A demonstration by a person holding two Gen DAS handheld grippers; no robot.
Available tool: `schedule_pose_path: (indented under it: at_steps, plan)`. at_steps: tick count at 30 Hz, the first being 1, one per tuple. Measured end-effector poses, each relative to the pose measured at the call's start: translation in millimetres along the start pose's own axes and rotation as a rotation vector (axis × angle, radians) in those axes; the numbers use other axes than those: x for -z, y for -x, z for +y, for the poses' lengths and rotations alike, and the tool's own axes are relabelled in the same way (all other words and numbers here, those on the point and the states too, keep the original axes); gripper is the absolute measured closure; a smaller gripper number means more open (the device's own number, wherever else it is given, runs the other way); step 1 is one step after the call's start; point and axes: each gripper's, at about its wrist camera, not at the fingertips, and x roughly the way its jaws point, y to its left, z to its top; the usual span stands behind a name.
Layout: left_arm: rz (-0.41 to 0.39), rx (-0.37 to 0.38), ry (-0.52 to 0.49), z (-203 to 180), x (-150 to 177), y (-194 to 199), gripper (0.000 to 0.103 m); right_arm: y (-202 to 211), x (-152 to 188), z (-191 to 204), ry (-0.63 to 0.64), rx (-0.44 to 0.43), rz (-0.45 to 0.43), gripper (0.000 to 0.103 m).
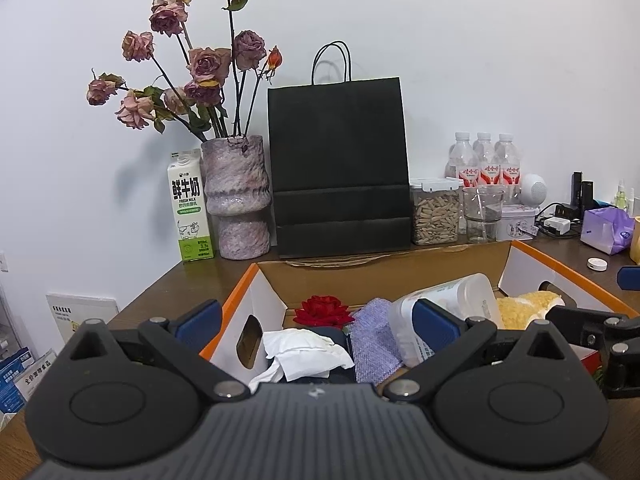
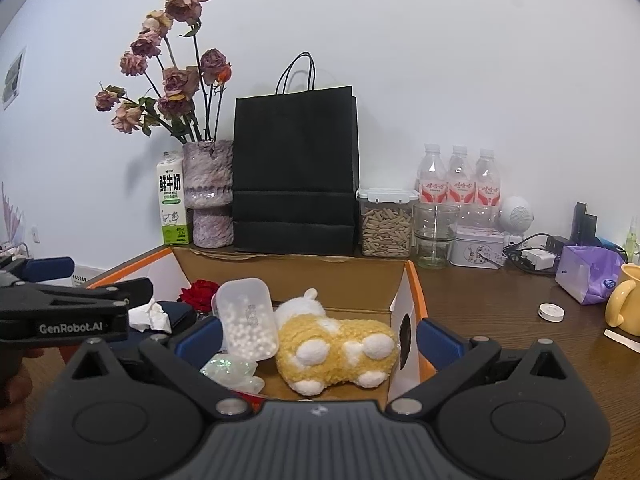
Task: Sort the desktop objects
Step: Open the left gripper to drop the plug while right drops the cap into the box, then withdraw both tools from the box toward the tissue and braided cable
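An open cardboard box (image 1: pixel 360 276) with orange-edged flaps holds a red rose (image 1: pixel 324 310), a crumpled white tissue (image 1: pixel 304 354), a purple cloth (image 1: pixel 374 344), a clear plastic container of white beads (image 1: pixel 444 312) and a yellow plush toy (image 1: pixel 528 306). My left gripper (image 1: pixel 316 322) is open and empty above the box's near left side. In the right wrist view the box (image 2: pixel 296 276) holds the bead container (image 2: pixel 248 320), the plush toy (image 2: pixel 340 344), the rose (image 2: pixel 200 292) and the tissue (image 2: pixel 150 316). My right gripper (image 2: pixel 320 336) is open and empty over the plush.
At the back stand a milk carton (image 1: pixel 190 208), a vase of dried roses (image 1: pixel 238 200), a black paper bag (image 1: pixel 340 168), a seed jar (image 1: pixel 436 212), a glass (image 1: pixel 482 216) and water bottles (image 1: pixel 484 160). A yellow mug (image 2: pixel 626 300), a purple packet (image 2: pixel 592 272) and a white cap (image 2: pixel 551 312) lie right.
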Motion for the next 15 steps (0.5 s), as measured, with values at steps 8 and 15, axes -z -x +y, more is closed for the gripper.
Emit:
schedule_pose_path:
  at_steps: [8,15]
  plan:
    - [-0.001,0.011,0.000,0.0,0.9,1.1,0.000,1.3,1.4,0.6,0.005,-0.005,-0.009,0.000]
    - [-0.004,0.013,0.006,1.5,0.8,2.9,0.000,2.3,2.5,1.4,0.016,-0.004,-0.023,0.000]
